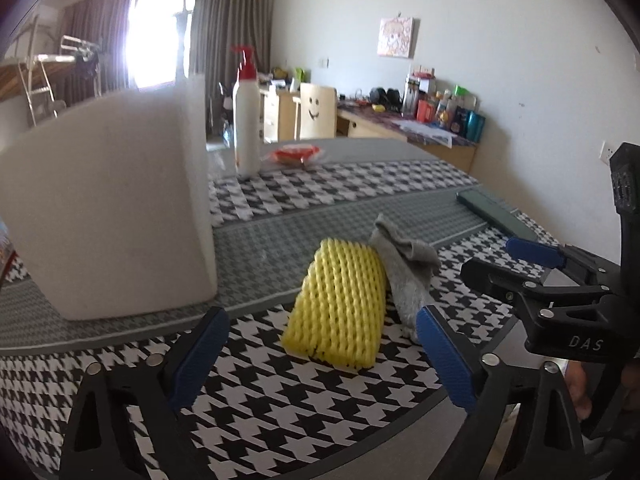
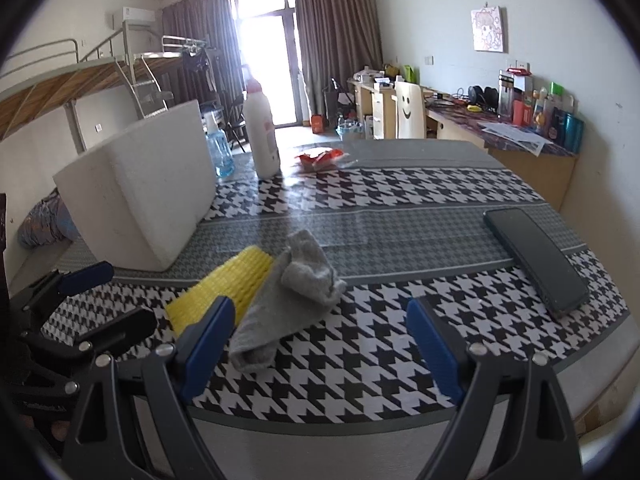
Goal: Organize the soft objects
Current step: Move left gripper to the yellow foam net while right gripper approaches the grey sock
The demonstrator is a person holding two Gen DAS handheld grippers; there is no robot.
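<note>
A yellow foam net sleeve (image 1: 338,306) lies on the houndstooth tablecloth, with a crumpled grey sock (image 1: 404,268) leaning on its right side. Both also show in the right wrist view, the sleeve (image 2: 224,292) to the left of the sock (image 2: 288,300). My left gripper (image 1: 322,354) is open and empty, just short of the sleeve. My right gripper (image 2: 320,344) is open and empty, just short of the sock; it also shows at the right of the left wrist view (image 1: 504,258).
A white foam box (image 1: 116,216) stands at the left, also in the right wrist view (image 2: 144,192). A white pump bottle (image 1: 246,120), a red packet (image 1: 296,154) and a blue bottle (image 2: 219,148) stand farther back. A dark phone (image 2: 536,258) lies at the right.
</note>
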